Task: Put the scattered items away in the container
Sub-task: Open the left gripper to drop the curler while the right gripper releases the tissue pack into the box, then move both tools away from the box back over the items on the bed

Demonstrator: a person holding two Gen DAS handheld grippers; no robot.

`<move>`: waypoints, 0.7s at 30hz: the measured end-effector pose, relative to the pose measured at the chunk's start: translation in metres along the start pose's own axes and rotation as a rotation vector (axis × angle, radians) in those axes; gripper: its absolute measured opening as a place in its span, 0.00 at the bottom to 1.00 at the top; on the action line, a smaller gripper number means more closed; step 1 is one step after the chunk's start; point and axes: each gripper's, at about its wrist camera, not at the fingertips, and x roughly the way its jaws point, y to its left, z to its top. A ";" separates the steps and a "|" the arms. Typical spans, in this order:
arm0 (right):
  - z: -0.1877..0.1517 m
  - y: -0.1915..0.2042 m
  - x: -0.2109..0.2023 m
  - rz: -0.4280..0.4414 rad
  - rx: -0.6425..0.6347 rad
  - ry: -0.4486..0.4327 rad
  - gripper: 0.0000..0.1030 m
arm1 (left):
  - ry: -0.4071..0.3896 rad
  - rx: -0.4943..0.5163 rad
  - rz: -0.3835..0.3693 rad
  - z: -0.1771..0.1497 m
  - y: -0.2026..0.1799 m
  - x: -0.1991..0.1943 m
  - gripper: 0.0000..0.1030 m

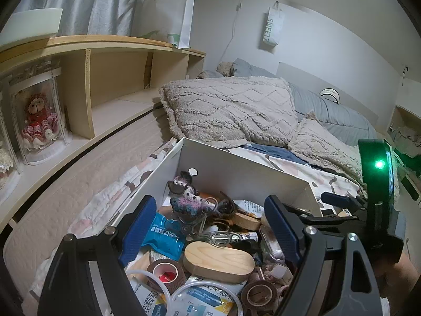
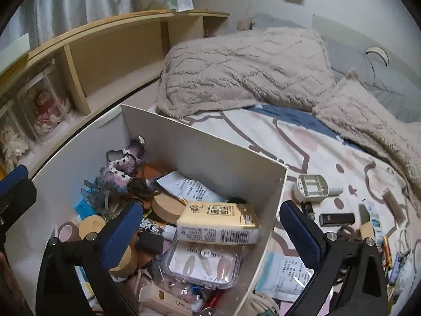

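Beside the box (image 2: pixel 265 210), a black case (image 2: pixel 336 219) lies on the bedsheet (image 2: pixel 329 142).

Matt white card box (image 2: pixel 210 155), glossy plastic-wrapped tissue pack (image 2: pixel 218 222) inside, a clear shiny plastic nail case (image 2: pixel 202 266) below it, smooth pale wooden oval (image 1: pixel 219 260), fuzzy knitted pillow (image 1: pixel 231 108), printed cloth bedsheet (image 2: pixel 329 158).

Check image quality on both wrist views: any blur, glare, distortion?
Left wrist: strong fisheye bowing of the wooden shelf, black vignette corners, a green LED blooming, clutter in the white box sharp. Right wrist: same bowing, softer towards the edges, no real glare.
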 end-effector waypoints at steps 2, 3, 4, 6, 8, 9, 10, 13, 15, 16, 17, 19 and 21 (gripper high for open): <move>-0.001 0.002 -0.002 -0.023 -0.017 -0.007 1.00 | 0.000 0.001 0.001 -0.001 0.000 0.000 0.82; -0.001 0.002 -0.003 -0.029 -0.025 -0.008 1.00 | 0.000 0.001 0.000 -0.001 0.000 0.000 0.82; -0.002 0.002 -0.004 -0.033 -0.034 -0.010 1.00 | 0.000 0.001 0.000 -0.001 0.000 0.000 0.82; -0.003 0.002 -0.006 -0.041 -0.040 -0.016 1.00 | 0.000 0.000 0.001 0.000 0.000 0.000 0.82; -0.005 0.001 -0.009 -0.042 -0.038 -0.029 1.00 | 0.000 0.000 0.000 0.000 0.000 0.000 0.83; -0.005 0.000 -0.010 -0.042 -0.034 -0.034 1.00 | 0.001 -0.001 0.001 0.000 0.000 0.000 0.83; -0.005 -0.001 -0.012 -0.039 -0.026 -0.043 1.00 | 0.001 -0.001 0.001 0.000 0.000 0.000 0.83; -0.006 -0.005 -0.018 -0.034 -0.009 -0.062 1.00 | -0.001 -0.001 0.002 0.000 0.000 0.000 0.87; -0.007 -0.007 -0.023 -0.034 0.000 -0.074 1.00 | -0.004 0.001 0.004 -0.001 -0.001 -0.001 0.89; -0.008 -0.008 -0.025 -0.034 0.005 -0.080 1.00 | -0.004 0.002 0.005 -0.002 -0.001 -0.001 0.89; -0.009 -0.009 -0.028 -0.033 0.012 -0.089 1.00 | -0.003 0.002 0.008 -0.002 -0.001 0.000 0.89; -0.012 -0.011 -0.032 -0.041 0.022 -0.105 1.00 | -0.001 0.001 0.012 -0.002 -0.001 -0.001 0.91; -0.018 -0.015 -0.039 -0.054 0.033 -0.140 1.00 | -0.011 -0.001 0.011 -0.002 0.000 -0.004 1.00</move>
